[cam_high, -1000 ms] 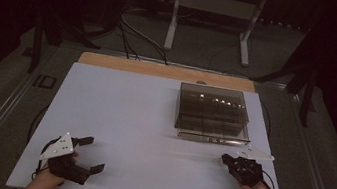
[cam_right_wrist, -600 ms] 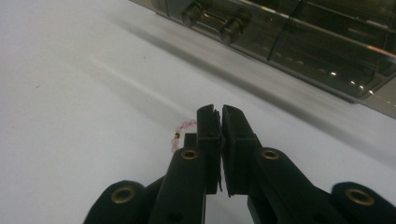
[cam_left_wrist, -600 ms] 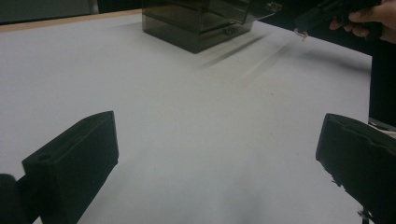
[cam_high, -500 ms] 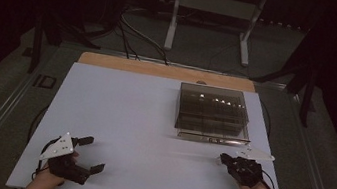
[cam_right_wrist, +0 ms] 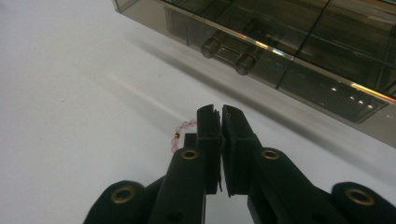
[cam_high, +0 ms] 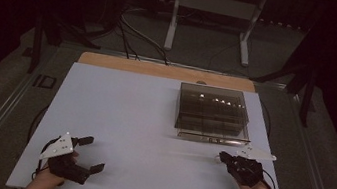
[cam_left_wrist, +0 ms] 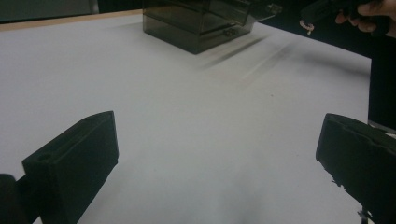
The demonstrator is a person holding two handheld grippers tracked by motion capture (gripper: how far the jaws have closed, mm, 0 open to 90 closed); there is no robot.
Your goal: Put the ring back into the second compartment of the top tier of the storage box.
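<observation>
My right gripper (cam_high: 222, 156) is near the table's front right, just in front of a smoky clear drawer box (cam_high: 211, 113). Its jaws are shut (cam_right_wrist: 220, 112) on a small string of pink beads (cam_right_wrist: 180, 130), which curls out beside the left jaw. The beads dangle under that gripper (cam_left_wrist: 322, 9) as a small loop (cam_left_wrist: 306, 25) in the left gripper view. The box front (cam_right_wrist: 280, 42) carries two round knobs (cam_right_wrist: 211, 45), close ahead of the jaws. At the front left, my left gripper (cam_high: 94, 153) rests on the table, open (cam_left_wrist: 219, 140) with only bare tabletop between its jaws.
The white table top (cam_high: 128, 114) has a wooden strip (cam_high: 165, 71) along its far edge. A metal stand (cam_high: 212, 10) and cables (cam_high: 131, 28) lie on the dark floor beyond. The box (cam_left_wrist: 201, 23) stands at the right, far from my left gripper.
</observation>
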